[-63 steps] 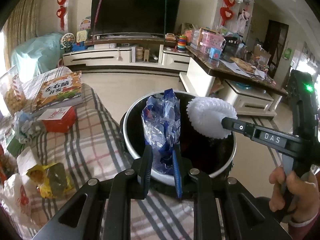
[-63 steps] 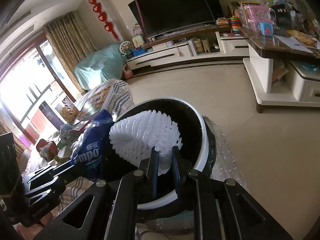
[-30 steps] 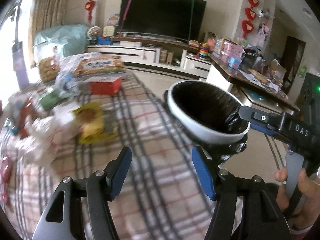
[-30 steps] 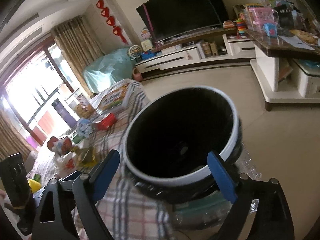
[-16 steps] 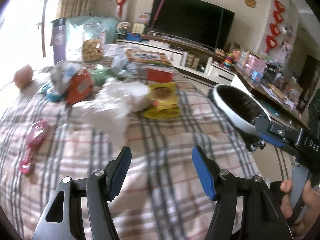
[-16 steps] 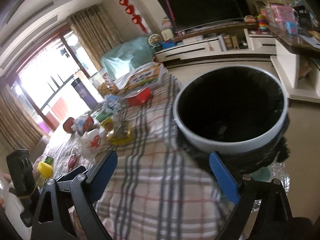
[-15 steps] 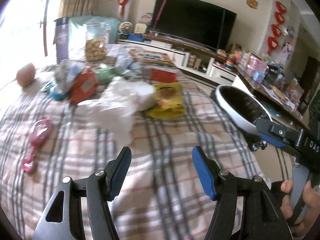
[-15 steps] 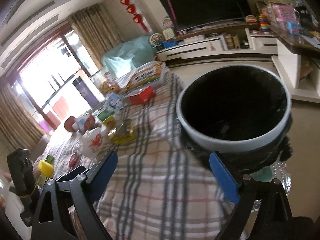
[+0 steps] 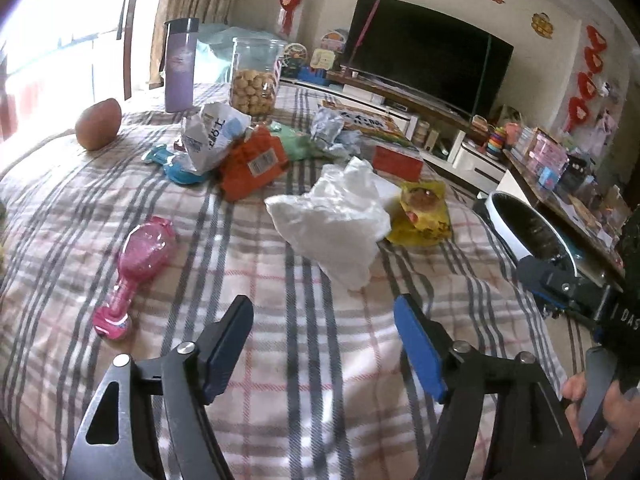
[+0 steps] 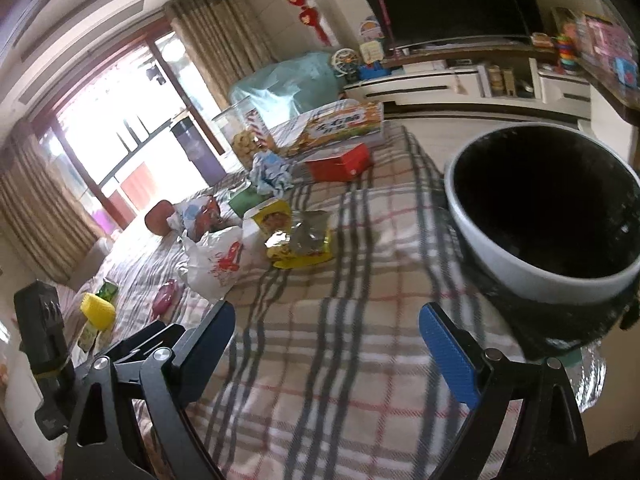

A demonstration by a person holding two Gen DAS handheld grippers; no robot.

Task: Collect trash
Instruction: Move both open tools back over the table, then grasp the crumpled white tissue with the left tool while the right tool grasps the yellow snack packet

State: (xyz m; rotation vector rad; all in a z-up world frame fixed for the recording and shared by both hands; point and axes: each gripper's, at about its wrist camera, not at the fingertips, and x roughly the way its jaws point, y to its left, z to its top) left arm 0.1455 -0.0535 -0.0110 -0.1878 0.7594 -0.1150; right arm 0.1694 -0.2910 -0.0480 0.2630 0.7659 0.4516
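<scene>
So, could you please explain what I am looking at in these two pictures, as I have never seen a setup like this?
There is no robot here: a person holds a two-finger grabbing tool in each hand, and a wide-angle camera on each tool looks along its fingers. One picture comes from the left tool, the other from the right tool. Both tools are empty; the left one's jaws are opening, with nothing between them. They point at a checked cloth strewn with rubbish: a crumpled white bag, a yellow snack packet, an orange packet. A pink hairbrush and a jar of biscuits lie there too. The bin, lined in black, stands at the cloth's edge.
</scene>
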